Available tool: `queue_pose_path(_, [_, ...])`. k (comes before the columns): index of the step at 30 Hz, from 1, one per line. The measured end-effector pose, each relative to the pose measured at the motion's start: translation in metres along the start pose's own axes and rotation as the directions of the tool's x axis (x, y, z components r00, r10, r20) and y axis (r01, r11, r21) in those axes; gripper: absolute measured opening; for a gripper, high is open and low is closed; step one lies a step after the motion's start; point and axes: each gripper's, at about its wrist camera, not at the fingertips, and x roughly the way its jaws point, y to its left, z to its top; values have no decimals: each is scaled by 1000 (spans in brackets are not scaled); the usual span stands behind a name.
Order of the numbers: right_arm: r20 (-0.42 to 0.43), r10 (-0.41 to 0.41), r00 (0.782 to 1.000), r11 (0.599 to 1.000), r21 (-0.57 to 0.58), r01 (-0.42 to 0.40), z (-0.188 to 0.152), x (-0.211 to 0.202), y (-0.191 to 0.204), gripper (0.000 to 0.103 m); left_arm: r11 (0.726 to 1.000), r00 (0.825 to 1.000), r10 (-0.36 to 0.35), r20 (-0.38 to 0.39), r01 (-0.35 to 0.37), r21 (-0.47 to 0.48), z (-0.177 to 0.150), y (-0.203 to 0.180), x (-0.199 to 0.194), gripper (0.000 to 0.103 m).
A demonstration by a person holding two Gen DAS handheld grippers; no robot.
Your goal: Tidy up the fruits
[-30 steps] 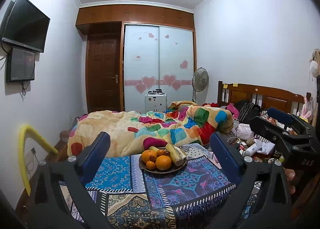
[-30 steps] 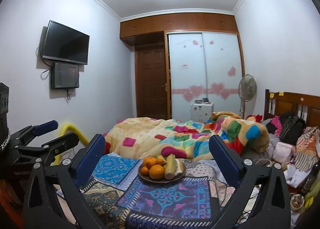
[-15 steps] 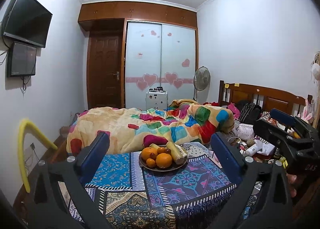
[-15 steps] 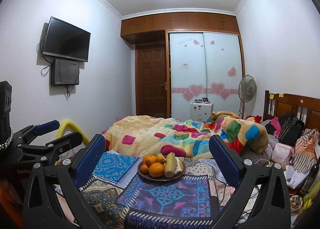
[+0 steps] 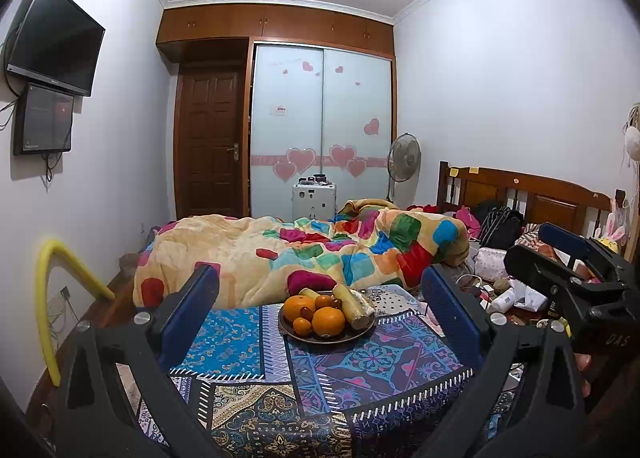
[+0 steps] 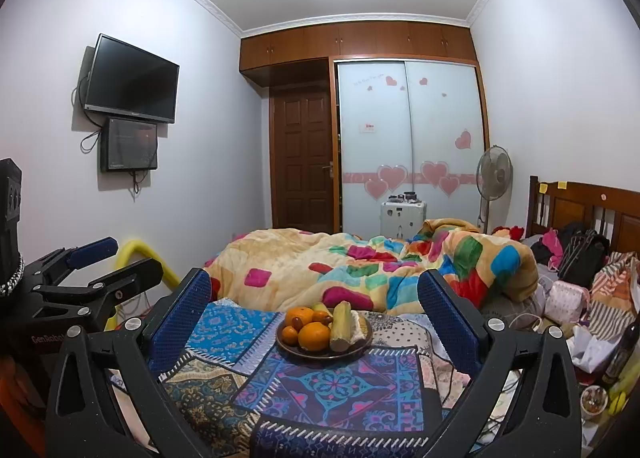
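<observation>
A dark round plate [image 5: 362, 332] sits on a patterned blue cloth [image 5: 380, 370] over a small table. It holds oranges [image 5: 328, 322], small tangerines, a dark date-like fruit and a yellow-green cob-like piece [image 5: 352, 306]. My left gripper [image 5: 320, 306] is open and empty, well short of the plate. In the right wrist view the same plate [image 6: 360, 346] holds an orange [image 6: 314, 336] and the cob-like piece [image 6: 341, 325]. My right gripper [image 6: 314, 310] is open and empty, also short of it. Each gripper shows at the edge of the other's view.
A bed with a colourful quilt [image 5: 304, 254] lies behind the table. Clutter of bags and bottles [image 5: 508, 290] lies at the right by the wooden headboard [image 5: 520, 194]. A yellow tube [image 5: 48, 298] leans at the left wall.
Both views have tilted slightly, so the plate sits a little higher in frame. The grippers stay open and the fruit has not moved.
</observation>
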Motion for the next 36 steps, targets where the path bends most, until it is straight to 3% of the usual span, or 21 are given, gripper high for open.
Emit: queue_pose_path(36, [-7, 0, 1000, 1000, 18, 0, 4, 0, 1, 103, 1000, 1000, -28, -5, 28, 0, 1, 2, 1, 103])
